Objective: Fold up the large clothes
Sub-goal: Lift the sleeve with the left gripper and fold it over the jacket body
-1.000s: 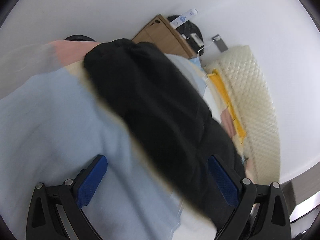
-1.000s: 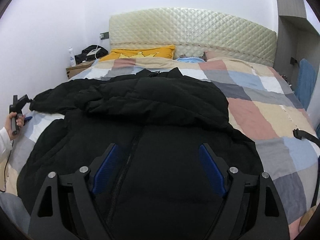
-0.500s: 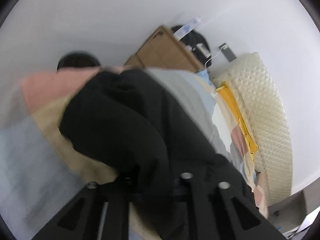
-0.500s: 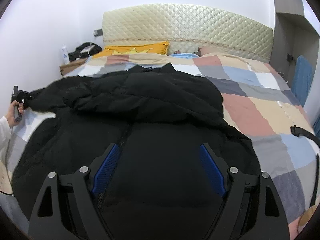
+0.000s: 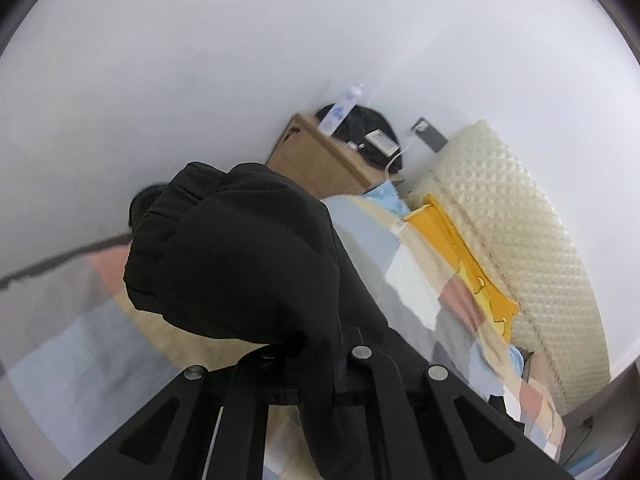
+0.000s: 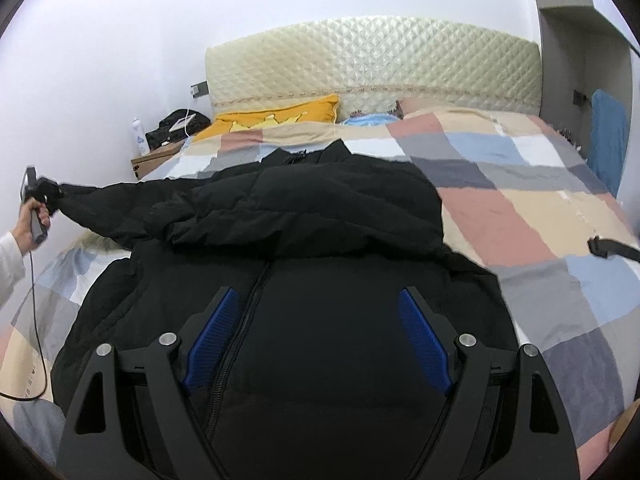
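Checked bed [image 6: 520, 216] carries a black jacket [image 6: 320, 240], its sleeve [image 6: 120, 200] stretched toward frame left, clamped in the left tool [image 6: 40, 196]. Right tool [image 6: 320, 344], jaws apart, hovers over the jacket's zipped front.

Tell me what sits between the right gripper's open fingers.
The black jacket body and zipper lie beneath the right gripper, untouched by its open pads, in the right wrist view.

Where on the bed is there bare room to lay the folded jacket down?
Free: the checked bedspread right of the black jacket, up to the strap, and the strip between its collar and the yellow pillow. Crowded: the left side, where the left gripper holds the sleeve.
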Available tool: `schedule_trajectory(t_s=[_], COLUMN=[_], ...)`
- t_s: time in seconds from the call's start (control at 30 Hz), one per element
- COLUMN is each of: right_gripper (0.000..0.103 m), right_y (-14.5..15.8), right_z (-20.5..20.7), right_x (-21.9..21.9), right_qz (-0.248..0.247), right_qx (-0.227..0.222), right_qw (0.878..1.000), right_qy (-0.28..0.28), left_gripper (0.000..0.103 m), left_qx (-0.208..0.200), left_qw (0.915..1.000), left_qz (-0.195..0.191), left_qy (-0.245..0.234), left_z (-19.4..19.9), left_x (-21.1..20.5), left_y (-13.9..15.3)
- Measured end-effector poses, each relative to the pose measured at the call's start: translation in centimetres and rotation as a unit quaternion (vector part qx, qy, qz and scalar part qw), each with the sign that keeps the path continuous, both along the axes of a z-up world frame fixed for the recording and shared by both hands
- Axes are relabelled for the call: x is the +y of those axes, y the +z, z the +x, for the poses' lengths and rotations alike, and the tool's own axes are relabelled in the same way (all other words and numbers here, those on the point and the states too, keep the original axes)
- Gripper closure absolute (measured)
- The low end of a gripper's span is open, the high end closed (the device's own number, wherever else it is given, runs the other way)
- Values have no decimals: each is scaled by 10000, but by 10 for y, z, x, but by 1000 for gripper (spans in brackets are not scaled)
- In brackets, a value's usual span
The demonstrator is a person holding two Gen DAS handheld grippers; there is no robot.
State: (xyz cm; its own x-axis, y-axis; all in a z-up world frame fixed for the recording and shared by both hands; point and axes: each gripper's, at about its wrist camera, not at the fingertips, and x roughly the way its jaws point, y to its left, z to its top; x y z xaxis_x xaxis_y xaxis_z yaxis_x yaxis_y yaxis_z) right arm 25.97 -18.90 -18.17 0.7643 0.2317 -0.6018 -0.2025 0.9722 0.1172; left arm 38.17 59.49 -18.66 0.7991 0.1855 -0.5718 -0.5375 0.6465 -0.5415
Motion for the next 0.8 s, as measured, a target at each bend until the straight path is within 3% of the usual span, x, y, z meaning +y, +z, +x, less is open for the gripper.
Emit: schedule_trajectory(t_s=[0.23,0.5,0.67,0.8], right_gripper=[16,14,2,1], right_y=[17,22,31,35], right_z=[-25,-40,-53,-53], right_x=[-7,-24,-32,-47], right_qz=[127,168,10,131], right_qx=[-476,-681,-1060,-1148], right_qw=[9982,9966,9933,9923], right_qy=[331,432,468,450], left_gripper=[97,98,97,97], left_qx=[-303,-570,-582,-456], left_qw=[9983,9935,9882,9795], left_qz=[332,747,1119,1561], left_qy=[-379,-636,-870,-1193], left_z=[-19,-37,-37,-31], left_x=[-48,-116,-171,-215], left_y=[79,162,199,217])
